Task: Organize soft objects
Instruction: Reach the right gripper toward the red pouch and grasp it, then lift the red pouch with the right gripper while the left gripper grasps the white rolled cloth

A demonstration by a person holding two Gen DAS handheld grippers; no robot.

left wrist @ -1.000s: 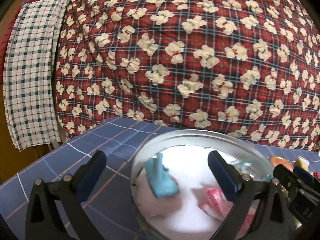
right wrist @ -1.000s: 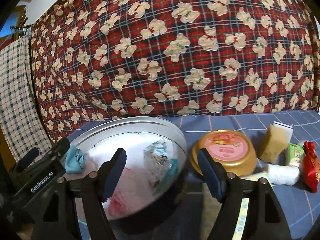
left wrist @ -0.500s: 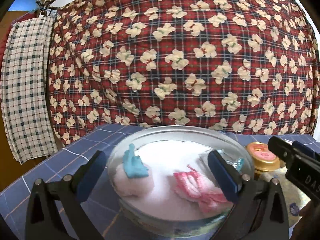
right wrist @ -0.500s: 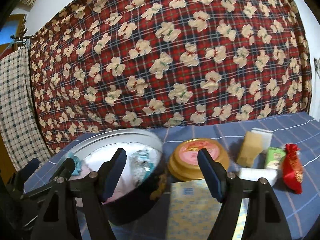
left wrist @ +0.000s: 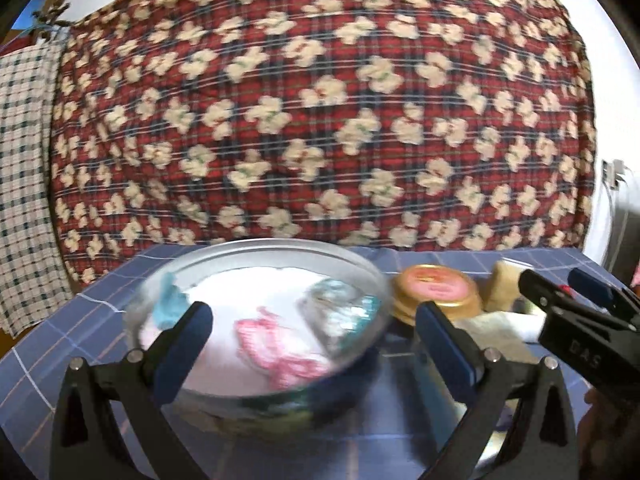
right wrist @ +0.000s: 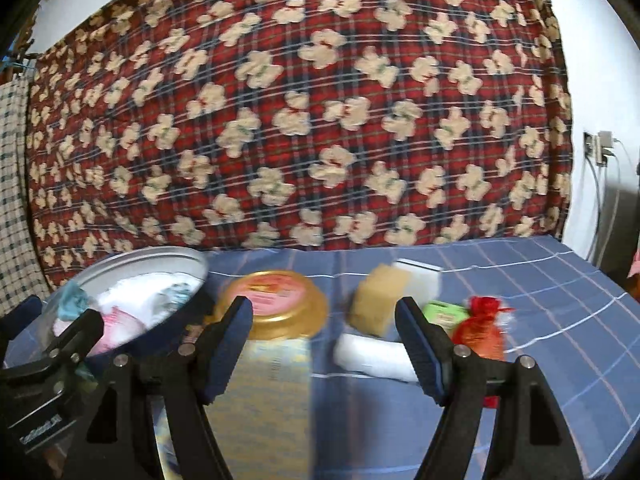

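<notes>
both pairs of blue-padded fingers stand spread wide with nothing between them: the left gripper (left wrist: pixel 312 344) hangs over the near side of the bowl, and the right gripper (right wrist: pixel 324 344) hangs over the middle of the bench, above a pale yellow patterned cloth.

behind everything rises a big red plaid quilt (right wrist: pixel 300 120) printed with cream bears, filling the far edge of the bench. a green-and-white checked cloth (left wrist: pixel 24 184) hangs beyond the left edge. the bench (right wrist: pixel 540 300) itself is covered in blue cloth with a thin white grid.

toward the left edge sits a wide metal bowl (left wrist: pixel 260 248), lined with white soft material. inside it lie a blue soft piece (left wrist: pixel 170 306) at the left, a pink knitted piece (left wrist: pixel 280 344) near the front, and a teal-and-white crumpled piece (left wrist: pixel 344 308) at the right.

just right of the bowl stands a gold tin (right wrist: pixel 276 304) with a pink label on its lid. the pale yellow patterned cloth (right wrist: pixel 264 400) lies in front of the tin, at the near edge.

further right, a tan sponge (right wrist: pixel 378 300) leans against a white block (right wrist: pixel 420 272). in front of them lies a white roll (right wrist: pixel 372 354). a small green packet (right wrist: pixel 444 312) sits beside a red pouch (right wrist: pixel 480 328), closest to the right edge. the whole view is motion-blurred.
</notes>
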